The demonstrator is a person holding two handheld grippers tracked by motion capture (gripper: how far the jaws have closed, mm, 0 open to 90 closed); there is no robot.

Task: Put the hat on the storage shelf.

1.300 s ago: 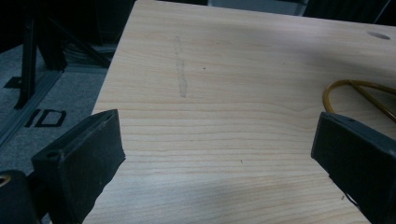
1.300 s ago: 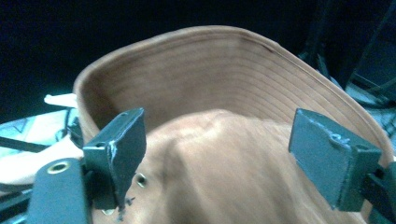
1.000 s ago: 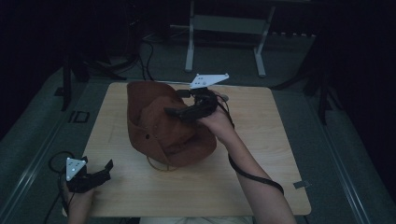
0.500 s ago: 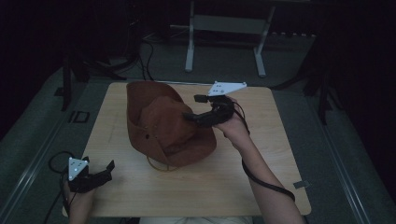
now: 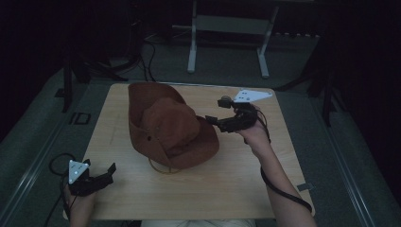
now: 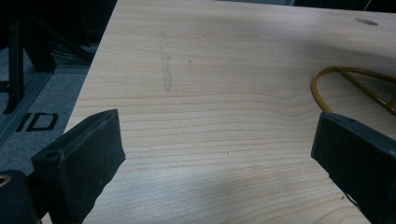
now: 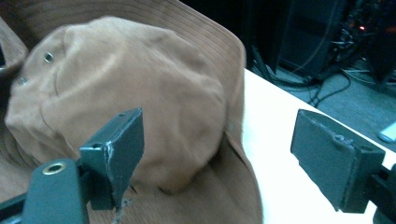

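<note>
The brown hat (image 5: 172, 130) sits crown-up on the middle of the tabletop (image 5: 236, 189), a little toward the far-left part, with its back brim curled upward and its front brim lying flat on the wood. A thin yellowish cord loop (image 5: 161, 166) pokes out from under the near edge of the brim and rests on the tabletop.

Your right gripper (image 5: 215, 120) is held just beside the hat's right side, pointing toward it, with its 2 jaws spread apart and nothing between them. In the right gripper view the hat (image 7: 121, 102) sits beyond the jaws, its crown with 2 small metal eyelets behind the left one, and bare tabletop (image 7: 285, 172) lies between them.

Your left gripper (image 5: 109, 172) rests low at the near-left corner of the tabletop, well apart from the hat. Its jaws are also wide apart and empty; in the left gripper view they frame bare wood, with the cord loop (image 6: 348, 86) near the right jaw.
</note>
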